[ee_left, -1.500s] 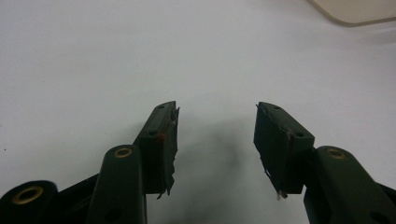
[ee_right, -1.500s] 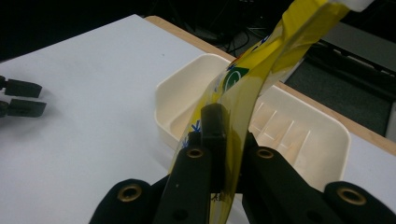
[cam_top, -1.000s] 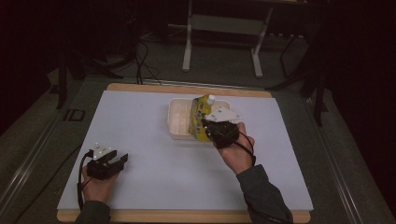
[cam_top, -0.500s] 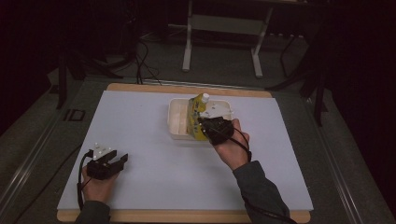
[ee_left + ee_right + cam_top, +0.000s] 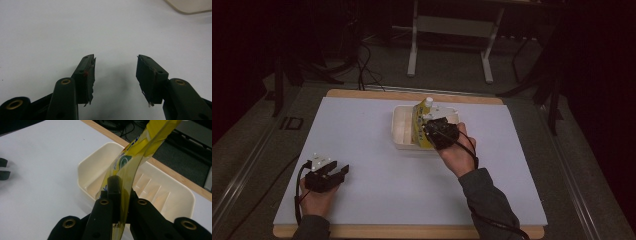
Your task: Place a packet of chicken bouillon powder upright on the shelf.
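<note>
Our right gripper (image 5: 117, 195) pinches the yellow pouch (image 5: 135, 157) above the cream tray (image 5: 85, 170). We probably lower it next; our left gripper (image 5: 115, 72) rests agape, empty.

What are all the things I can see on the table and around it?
Pouch: one, yellow with a white cap, held over the tray.
Tray: one, cream, far middle of the table.
Table: one, white top with a wooden edge.
Stand: one, light metal, on the floor behind the table.
Right gripper: one, black, jaws shut on the pouch.
Left gripper: one, black, jaws open, near left of the table.
</note>
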`<action>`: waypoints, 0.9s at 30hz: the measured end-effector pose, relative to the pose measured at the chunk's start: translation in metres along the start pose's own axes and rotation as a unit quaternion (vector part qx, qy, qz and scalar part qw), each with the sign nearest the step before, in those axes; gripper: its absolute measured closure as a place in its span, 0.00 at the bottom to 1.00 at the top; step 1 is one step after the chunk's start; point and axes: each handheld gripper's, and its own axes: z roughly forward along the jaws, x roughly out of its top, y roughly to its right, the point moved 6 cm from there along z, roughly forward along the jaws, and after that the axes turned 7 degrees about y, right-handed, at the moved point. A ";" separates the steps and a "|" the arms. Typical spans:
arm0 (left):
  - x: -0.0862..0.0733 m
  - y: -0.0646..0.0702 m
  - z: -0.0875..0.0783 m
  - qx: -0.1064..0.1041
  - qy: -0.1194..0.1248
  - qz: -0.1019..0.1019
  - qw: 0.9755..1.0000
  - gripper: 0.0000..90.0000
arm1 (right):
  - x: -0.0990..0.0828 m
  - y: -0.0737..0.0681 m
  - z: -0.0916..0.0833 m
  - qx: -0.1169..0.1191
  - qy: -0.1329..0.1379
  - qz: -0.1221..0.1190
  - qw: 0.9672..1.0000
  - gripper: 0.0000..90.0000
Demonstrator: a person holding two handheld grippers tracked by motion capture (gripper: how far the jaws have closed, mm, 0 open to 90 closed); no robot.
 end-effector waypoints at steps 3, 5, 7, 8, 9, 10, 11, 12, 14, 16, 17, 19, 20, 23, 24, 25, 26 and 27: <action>0.000 0.000 0.000 0.000 -0.001 0.000 1.000 0.54 | 0.000 0.001 0.002 -0.002 -0.005 0.006 1.000 1.00; 0.000 0.000 0.000 0.000 0.000 0.000 1.000 0.54 | 0.000 0.001 0.002 -0.002 -0.007 0.009 1.000 1.00; 0.000 0.000 0.000 0.000 0.000 0.000 1.000 0.54 | 0.001 0.002 0.002 -0.005 -0.012 0.016 1.000 1.00; 0.000 0.000 0.000 0.000 0.000 0.000 1.000 0.54 | 0.002 0.002 0.003 -0.005 -0.013 0.019 1.000 1.00; 0.000 0.000 0.000 0.000 0.000 0.000 1.000 0.54 | 0.002 0.003 0.003 -0.006 -0.013 0.020 1.000 1.00; 0.000 0.000 0.000 0.000 0.000 0.000 1.000 0.54 | 0.003 0.003 0.003 -0.005 -0.015 0.023 1.000 1.00; 0.000 0.000 0.000 0.000 0.000 0.001 1.000 0.54 | 0.003 0.003 0.003 -0.006 -0.016 0.024 1.000 0.99; 0.000 0.000 0.000 0.000 0.001 0.000 1.000 0.54 | 0.003 0.004 0.004 -0.006 -0.016 0.027 0.999 0.99; 0.000 0.000 0.000 0.001 0.001 0.000 1.000 0.54 | 0.004 0.005 0.005 -0.005 -0.018 0.029 0.999 0.99; 0.000 0.000 0.000 0.000 0.000 0.000 1.000 0.54 | 0.006 0.006 0.006 -0.006 -0.022 0.033 0.999 0.99; 0.000 0.000 0.000 0.000 0.000 0.000 1.000 0.54 | 0.006 0.006 0.006 -0.006 -0.022 0.033 0.999 0.99; 0.000 0.000 0.000 0.000 -0.001 0.000 1.000 0.54 | 0.008 0.007 0.008 -0.006 -0.022 0.039 0.999 0.99; 0.000 0.000 0.000 0.000 0.000 0.001 1.000 0.54 | 0.008 0.007 0.008 -0.006 -0.024 0.041 0.999 0.99; 0.000 0.000 0.000 0.000 0.000 0.001 1.000 0.54 | 0.010 0.009 0.010 -0.006 -0.024 0.046 0.999 0.99; 0.000 0.000 0.000 0.000 0.000 0.001 1.000 0.54 | 0.010 0.009 0.010 -0.006 -0.026 0.050 0.998 0.99; 0.000 0.000 0.000 0.000 0.000 0.001 1.000 0.54 | 0.011 0.010 0.011 -0.006 -0.025 0.052 0.998 0.99; 0.000 0.000 0.000 0.000 0.000 0.001 1.000 0.54 | 0.011 0.010 0.011 -0.006 -0.024 0.054 0.998 0.99; 0.000 0.000 0.000 0.001 0.000 0.002 1.000 0.54 | 0.011 0.010 0.011 -0.006 -0.024 0.057 0.998 0.99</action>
